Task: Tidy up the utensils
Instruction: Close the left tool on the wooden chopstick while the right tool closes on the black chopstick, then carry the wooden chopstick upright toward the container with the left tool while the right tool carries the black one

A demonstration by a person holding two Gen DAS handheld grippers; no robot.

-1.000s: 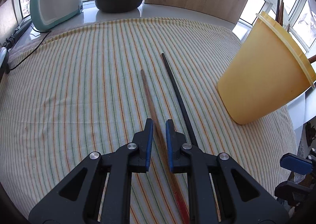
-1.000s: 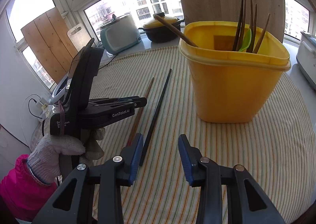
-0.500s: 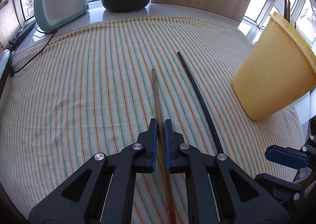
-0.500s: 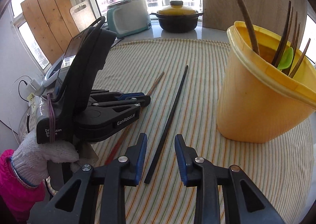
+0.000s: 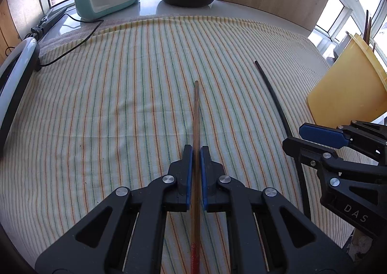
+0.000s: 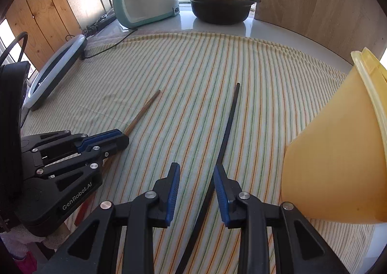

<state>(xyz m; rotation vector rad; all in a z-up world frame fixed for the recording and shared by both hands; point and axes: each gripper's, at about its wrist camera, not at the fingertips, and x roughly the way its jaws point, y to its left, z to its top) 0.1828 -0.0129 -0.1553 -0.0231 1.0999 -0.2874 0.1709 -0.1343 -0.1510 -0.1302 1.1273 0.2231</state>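
Left hand-held gripper point(image 5: 196, 150) has clamped the brown chopstick point(image 5: 196, 109); right hand-held gripper point(image 6: 196, 172) straddles the black chopstick point(image 6: 229, 124), unclenched.

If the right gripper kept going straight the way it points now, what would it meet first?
Most likely the thin black chopstick lying between the right gripper's open jaws on the striped tablecloth; depth is hard to judge.

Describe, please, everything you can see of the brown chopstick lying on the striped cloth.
The brown chopstick is a slim, straight stick, wooden by its look, with a red section at its near end. It lies flat on the striped cloth, pointing away toward the window. The left tongs are shut on it partway along, blue pads on either side. It lies apart from the black chopstick to its right.
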